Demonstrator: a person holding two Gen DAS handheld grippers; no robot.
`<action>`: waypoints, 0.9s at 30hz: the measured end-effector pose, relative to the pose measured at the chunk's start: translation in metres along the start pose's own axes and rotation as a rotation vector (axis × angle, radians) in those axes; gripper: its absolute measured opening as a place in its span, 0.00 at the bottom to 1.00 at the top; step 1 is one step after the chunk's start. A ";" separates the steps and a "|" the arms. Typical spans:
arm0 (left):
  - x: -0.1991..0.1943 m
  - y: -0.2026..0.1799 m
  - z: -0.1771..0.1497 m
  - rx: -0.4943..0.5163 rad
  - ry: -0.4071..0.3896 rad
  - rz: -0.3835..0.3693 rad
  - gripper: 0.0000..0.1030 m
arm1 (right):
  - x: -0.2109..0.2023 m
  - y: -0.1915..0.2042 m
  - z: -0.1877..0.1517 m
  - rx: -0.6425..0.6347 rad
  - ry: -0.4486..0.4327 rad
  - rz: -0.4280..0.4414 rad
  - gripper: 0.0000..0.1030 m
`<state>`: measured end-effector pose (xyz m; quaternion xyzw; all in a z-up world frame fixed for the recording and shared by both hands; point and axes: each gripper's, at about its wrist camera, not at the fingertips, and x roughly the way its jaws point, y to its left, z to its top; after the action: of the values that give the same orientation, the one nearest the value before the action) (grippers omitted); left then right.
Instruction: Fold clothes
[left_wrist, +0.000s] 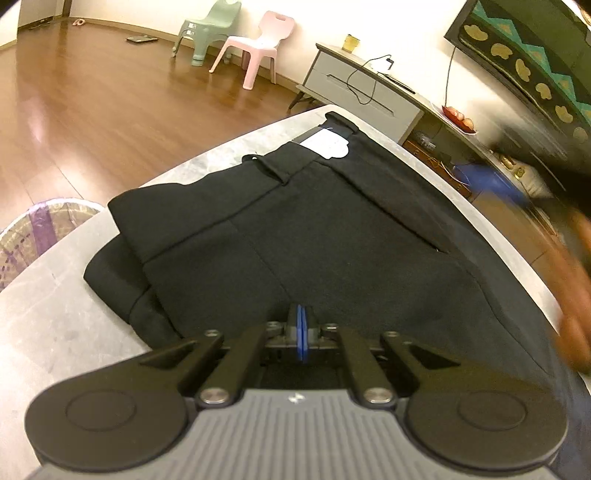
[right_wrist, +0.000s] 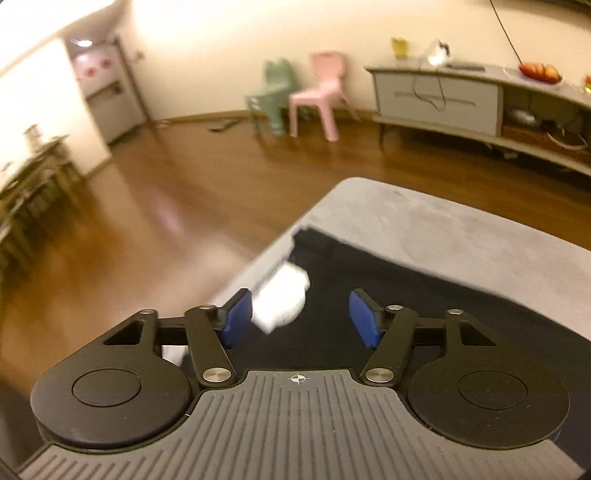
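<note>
Black trousers (left_wrist: 314, 229) lie folded on a grey table (left_wrist: 55, 325), waistband at the far end with a white tag (left_wrist: 327, 144). My left gripper (left_wrist: 302, 338) is shut, its blue pads together, just over the near edge of the trousers; nothing shows between the pads. My right gripper (right_wrist: 301, 321) is open and empty above the waistband end of the trousers (right_wrist: 369, 295), its blue pads (right_wrist: 236, 321) on either side of the white tag (right_wrist: 282, 299). In the left wrist view the right gripper (left_wrist: 495, 181) and the hand holding it show as a blur at the right.
A woven basket (left_wrist: 33, 229) stands on the floor left of the table. Wooden floor (right_wrist: 147, 221) lies beyond the table edge. A pink chair (left_wrist: 258, 48), a green chair (left_wrist: 208, 29) and a grey sideboard (right_wrist: 443, 96) stand by the far wall.
</note>
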<state>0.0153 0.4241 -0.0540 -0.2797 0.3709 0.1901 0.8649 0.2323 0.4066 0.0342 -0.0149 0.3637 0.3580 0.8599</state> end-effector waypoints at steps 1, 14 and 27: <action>0.000 0.000 0.000 -0.004 0.000 0.003 0.04 | -0.027 -0.015 -0.020 0.010 0.002 -0.022 0.64; -0.040 -0.057 -0.007 -0.007 -0.098 -0.010 0.21 | -0.258 -0.235 -0.196 0.455 -0.102 -0.310 0.64; 0.020 -0.227 -0.082 0.383 0.139 -0.032 0.32 | -0.424 -0.344 -0.335 0.611 -0.208 -0.776 0.83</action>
<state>0.1061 0.2004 -0.0381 -0.1286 0.4547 0.0826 0.8774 0.0391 -0.2014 -0.0234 0.1389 0.3320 -0.1114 0.9263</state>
